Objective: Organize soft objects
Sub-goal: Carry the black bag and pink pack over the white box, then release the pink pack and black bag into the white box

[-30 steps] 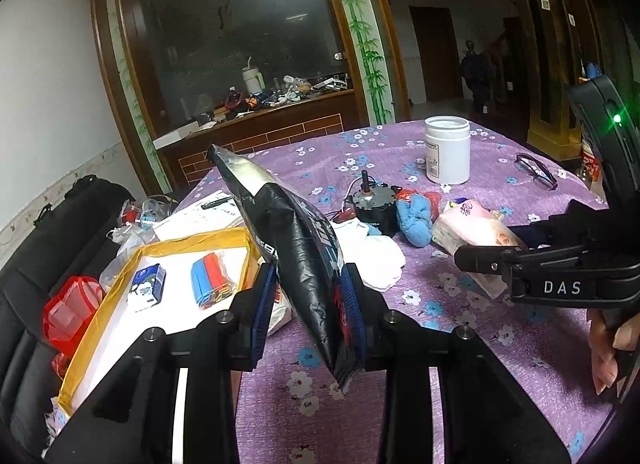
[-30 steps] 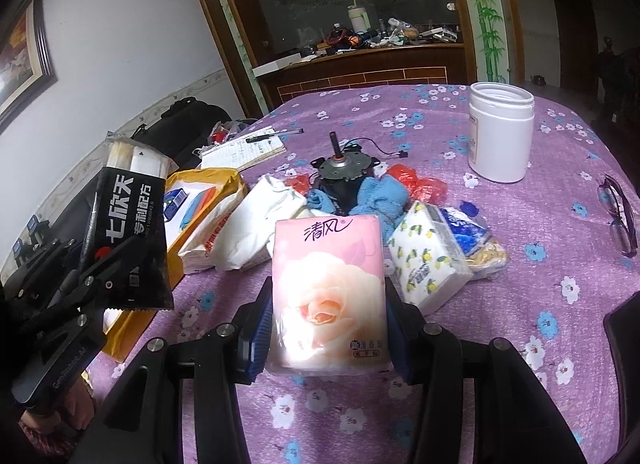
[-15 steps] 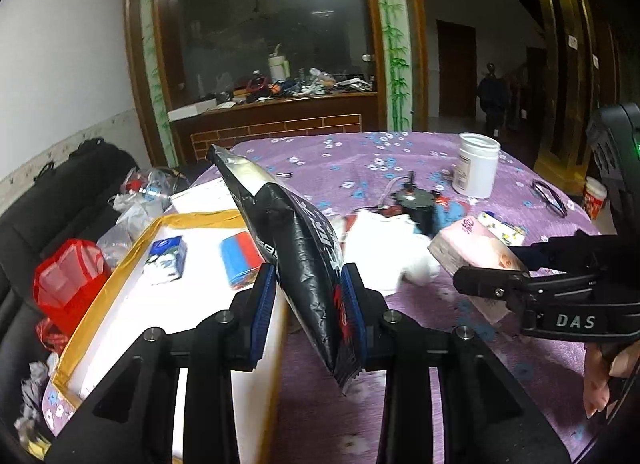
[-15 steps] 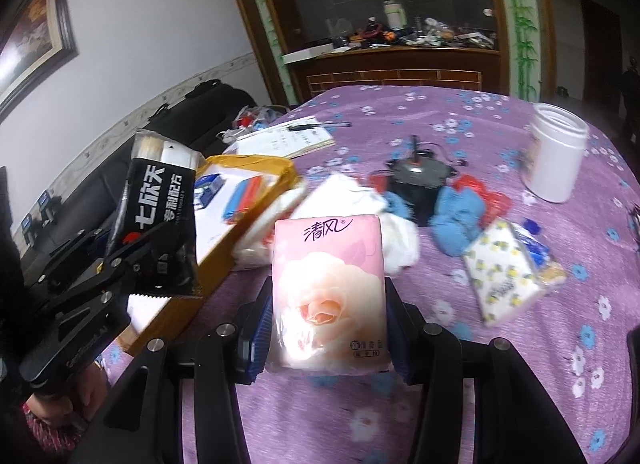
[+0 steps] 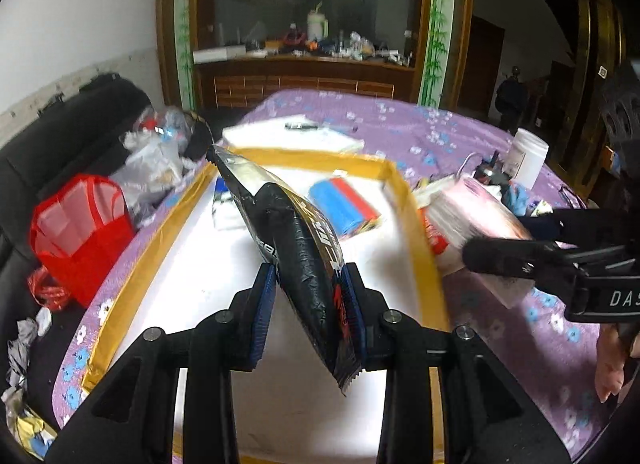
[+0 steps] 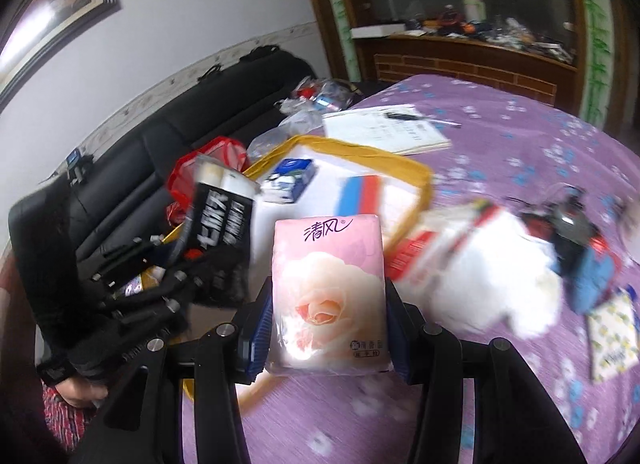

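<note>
Left wrist view: the left gripper (image 5: 308,304) is clamped narrowly on the lower part of a black foil pouch (image 5: 296,240), which juts forward and up from its fingers over the white floor of the yellow-rimmed tray (image 5: 404,188) directly ahead. Right wrist view: the right gripper (image 6: 326,320) pinches the sides of a pink tissue pack (image 6: 326,288), standing upright between the pads, with the tray just beyond and to its left. Both packs look light and yielding. The pouch seems slick and crinkly, so a hold low across its flat body suits it; the tissue pack compresses easily and is best squeezed gently across its width.
</note>
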`<action>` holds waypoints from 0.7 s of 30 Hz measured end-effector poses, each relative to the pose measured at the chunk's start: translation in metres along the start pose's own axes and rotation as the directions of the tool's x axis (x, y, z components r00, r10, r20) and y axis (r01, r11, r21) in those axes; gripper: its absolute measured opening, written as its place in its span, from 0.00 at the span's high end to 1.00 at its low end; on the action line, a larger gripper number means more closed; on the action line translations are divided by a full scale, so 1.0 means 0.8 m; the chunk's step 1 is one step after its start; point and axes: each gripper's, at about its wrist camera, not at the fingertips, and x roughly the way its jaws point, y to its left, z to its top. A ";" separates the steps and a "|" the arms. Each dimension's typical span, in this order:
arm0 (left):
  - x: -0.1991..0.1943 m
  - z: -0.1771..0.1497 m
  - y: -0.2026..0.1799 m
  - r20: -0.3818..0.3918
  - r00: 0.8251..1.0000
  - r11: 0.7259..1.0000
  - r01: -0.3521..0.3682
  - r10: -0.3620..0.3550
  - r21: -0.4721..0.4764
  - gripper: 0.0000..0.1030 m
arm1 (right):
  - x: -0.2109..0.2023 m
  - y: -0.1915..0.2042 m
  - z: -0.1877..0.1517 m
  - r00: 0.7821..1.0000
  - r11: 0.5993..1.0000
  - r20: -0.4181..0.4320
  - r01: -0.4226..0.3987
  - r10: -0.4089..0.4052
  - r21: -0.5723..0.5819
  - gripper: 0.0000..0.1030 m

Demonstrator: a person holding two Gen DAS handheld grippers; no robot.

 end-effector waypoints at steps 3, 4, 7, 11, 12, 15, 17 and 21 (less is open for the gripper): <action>0.009 -0.003 0.017 -0.028 0.999 1.000 0.019 -0.020 -0.018 0.69 | 0.034 0.015 0.010 0.999 1.000 -0.034 -0.013 0.013 0.001 0.52; 0.013 -0.004 0.021 -0.038 0.999 1.000 0.017 -0.018 -0.022 0.69 | 0.049 0.018 0.014 0.999 1.000 -0.049 -0.011 0.011 0.010 0.52; 0.024 -0.007 0.033 -0.068 0.998 1.000 0.001 -0.003 -0.027 0.69 | 0.080 0.023 0.019 0.997 1.000 -0.083 0.000 0.001 0.013 0.52; 0.031 -0.010 0.044 -0.082 0.997 0.999 -0.016 0.013 -0.032 0.68 | 0.107 0.028 0.025 0.994 1.000 -0.110 0.017 -0.015 0.011 0.51; 0.035 -0.011 0.046 -0.089 0.996 0.999 -0.020 0.016 -0.035 0.67 | 0.113 0.029 0.026 0.993 1.000 -0.114 0.028 -0.028 0.001 0.50; 0.040 -0.012 0.054 -0.101 0.994 0.998 -0.035 0.031 -0.045 0.61 | 0.127 0.027 0.032 0.992 0.999 -0.119 0.045 -0.045 -0.003 0.47; 0.040 -0.012 0.057 -0.100 0.994 0.997 -0.051 0.046 -0.052 0.48 | 0.130 0.025 0.034 0.992 0.999 -0.120 0.047 -0.047 -0.002 0.44; 0.029 -0.008 0.063 -0.076 0.996 0.997 -0.045 0.039 -0.070 0.32 | 0.122 0.030 0.037 0.993 0.996 -0.082 0.079 -0.081 -0.031 0.20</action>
